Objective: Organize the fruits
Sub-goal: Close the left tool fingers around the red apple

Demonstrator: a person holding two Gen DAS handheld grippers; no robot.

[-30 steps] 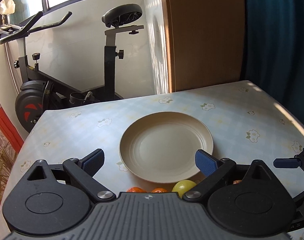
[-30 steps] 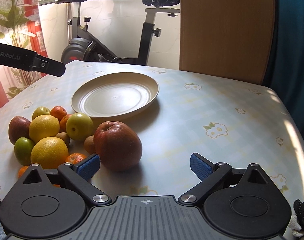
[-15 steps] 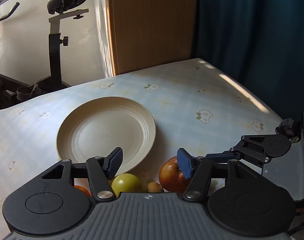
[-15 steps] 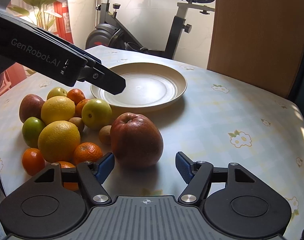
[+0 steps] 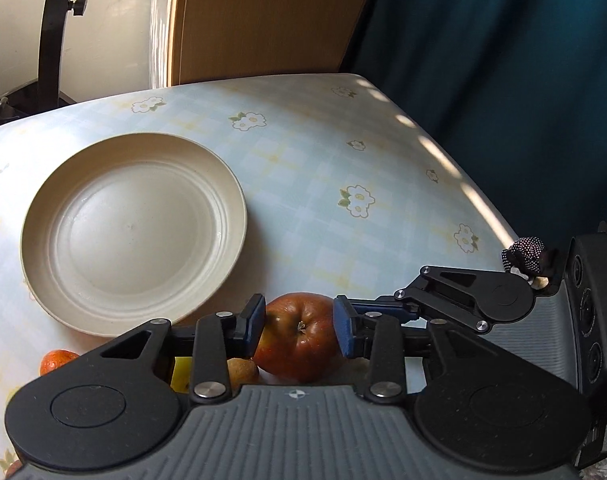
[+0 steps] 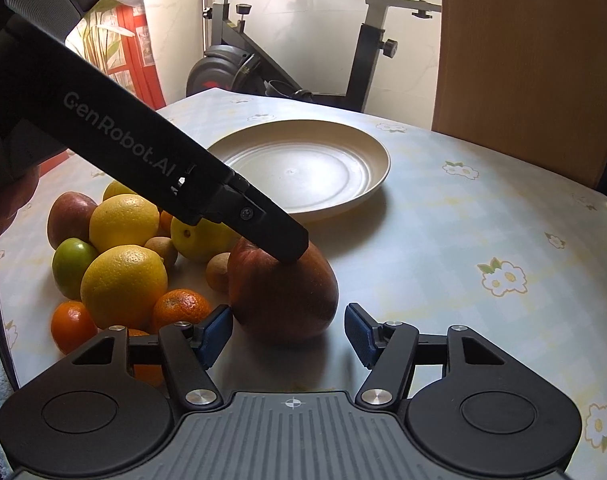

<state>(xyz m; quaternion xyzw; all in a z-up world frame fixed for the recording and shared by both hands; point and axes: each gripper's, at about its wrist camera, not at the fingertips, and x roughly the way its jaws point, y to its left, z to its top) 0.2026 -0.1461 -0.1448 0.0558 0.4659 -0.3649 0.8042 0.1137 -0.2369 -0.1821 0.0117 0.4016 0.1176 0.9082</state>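
Observation:
A big red apple (image 5: 299, 336) stands on the flowered table just in front of an empty cream plate (image 5: 39, 272). My left gripper (image 5: 299, 326) comes down over the apple. Its jaws are closing and the blue pads lie against the apple's two sides. In the right wrist view one left finger (image 6: 263, 224) rests on top of the apple (image 6: 283, 300). My right gripper (image 6: 287, 336) sits low just in front of the apple. Its jaws are closing too, but the pads stay clear of the fruit. The plate (image 6: 367, 176) lies beyond.
Left of the apple is a pile: two large yellow citrus (image 6: 123, 284), a green fruit (image 6: 73, 264), tangerines (image 6: 179, 308), small brown kiwis (image 6: 219, 272) and another red apple (image 6: 69, 216). An exercise bike (image 6: 263, 60), a wooden panel (image 6: 523, 60) and a blue curtain (image 5: 503, 60) stand behind the table.
The left gripper swung right and down from above the plate to the red apple, and its jaws narrowed around it. The right jaws narrowed too, and the apple now looms nearer.

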